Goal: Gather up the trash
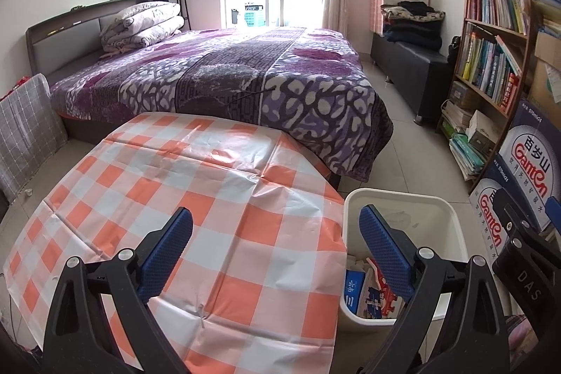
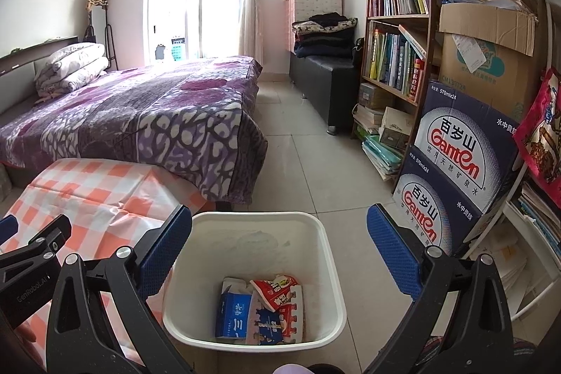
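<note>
A white trash bin [image 2: 326, 255] stands on the tiled floor beside a table with an orange-and-white checked cloth [image 1: 210, 198]. Inside it lie a blue carton [image 2: 233, 314] and red-and-white snack wrappers [image 2: 280, 293]. My right gripper [image 2: 277, 251] is open and empty, directly above the bin. My left gripper [image 1: 277, 251] is open and empty over the table's right edge; the bin [image 1: 452, 216] shows between and beyond its fingers. The right gripper's body [image 1: 519, 244] shows at the right of the left wrist view.
A bed with a purple blanket [image 1: 245, 72] lies behind the table. A wooden bookshelf [image 2: 399, 34] and stacked Ganten water boxes [image 2: 455, 163] stand right of the bin. A black bench with folded clothes [image 2: 326, 58] is by the window.
</note>
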The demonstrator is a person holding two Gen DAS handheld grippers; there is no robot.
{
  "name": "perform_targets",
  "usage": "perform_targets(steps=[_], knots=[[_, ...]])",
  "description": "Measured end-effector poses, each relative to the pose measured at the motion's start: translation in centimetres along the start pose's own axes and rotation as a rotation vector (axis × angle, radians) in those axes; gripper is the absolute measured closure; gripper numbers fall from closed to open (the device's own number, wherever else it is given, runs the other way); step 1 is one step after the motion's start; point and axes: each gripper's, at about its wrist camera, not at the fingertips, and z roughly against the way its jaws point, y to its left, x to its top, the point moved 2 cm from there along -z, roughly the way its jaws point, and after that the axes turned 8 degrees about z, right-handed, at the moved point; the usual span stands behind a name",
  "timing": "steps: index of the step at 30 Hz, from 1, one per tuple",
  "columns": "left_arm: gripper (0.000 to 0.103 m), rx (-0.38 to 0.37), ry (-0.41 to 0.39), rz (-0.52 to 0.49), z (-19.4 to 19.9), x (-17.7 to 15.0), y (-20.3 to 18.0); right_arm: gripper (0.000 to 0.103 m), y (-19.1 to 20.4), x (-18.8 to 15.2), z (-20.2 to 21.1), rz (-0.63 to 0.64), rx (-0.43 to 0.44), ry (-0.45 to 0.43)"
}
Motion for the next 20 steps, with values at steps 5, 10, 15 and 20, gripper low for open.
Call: perform_targets(steps=[5,10,15,20], knots=[[0.01,-0.002,0.0,0.0,0.02,-0.08,-0.07,0.007,0.09,-0.01,-0.04,-0.001,0.003,0.004],[0.01,-0.002,-0.003,0.001,0.06,-0.06,-0.09,0.007,0.01,0.01,-0.07,0.0,0.003,0.006],[0.01,-0.007,0.0,0.011,0.08,0.1,-0.15,0.007,0.25,-0.04,-0.05,0.002,0.003,0.007],[0.01,-0.005,0.005,0.02,0.1,0.21,-0.05,0.007,0.2,-0.05,-0.05,0.002,0.004,0.008]])
